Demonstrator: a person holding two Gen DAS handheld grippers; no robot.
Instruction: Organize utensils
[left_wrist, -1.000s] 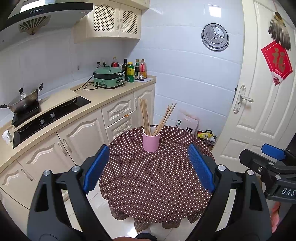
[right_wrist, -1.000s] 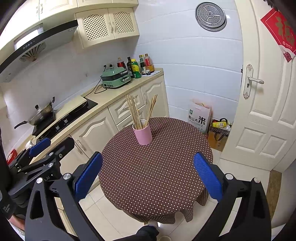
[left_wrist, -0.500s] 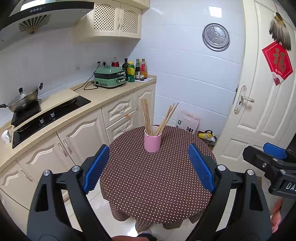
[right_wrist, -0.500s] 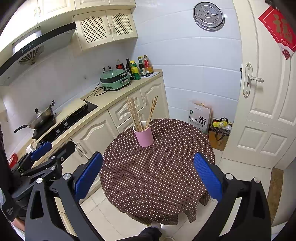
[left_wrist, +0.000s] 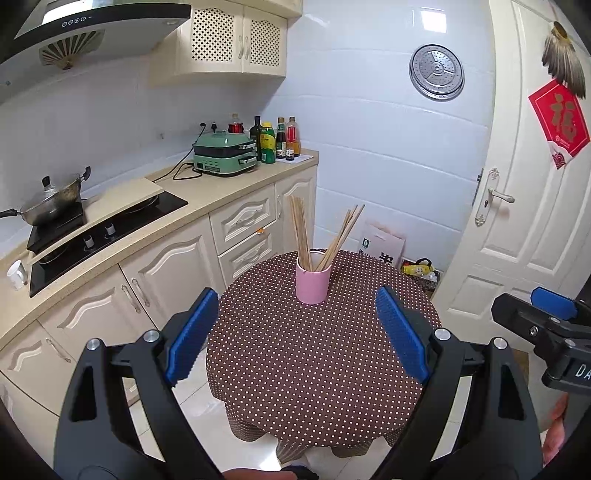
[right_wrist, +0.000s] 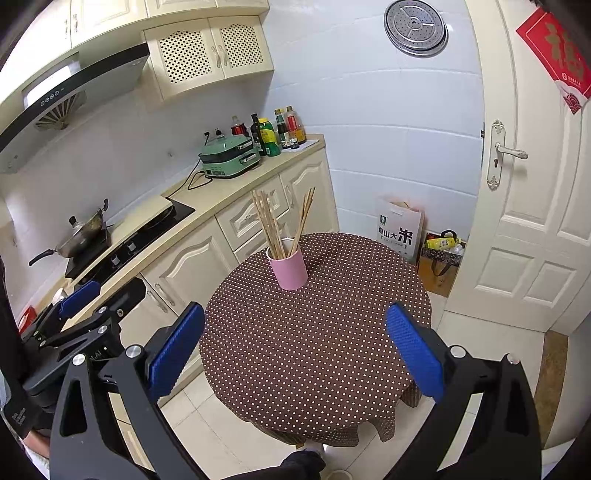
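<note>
Wooden chopsticks (left_wrist: 321, 236) are held upright in two leaning bunches by a pink cup (left_wrist: 312, 280) set toward the far side of a round table (left_wrist: 314, 369) draped in brown dotted cloth, above whose near edge the left gripper (left_wrist: 297, 332) and right gripper (right_wrist: 295, 350) are poised, both spread wide and empty.

Across the second, the pink cup (left_wrist: 312, 280) of chopsticks (left_wrist: 301, 232) drifts slightly right and upward in the left wrist view, from left of centre to about the middle of the frame. In the same view the right tool (left_wrist: 554, 306) slides from the right-centre toward the right edge and sits a little lower. In the right wrist view the round surface (right_wrist: 314, 350) and cup (right_wrist: 290, 271) shift slightly rightward.
</note>
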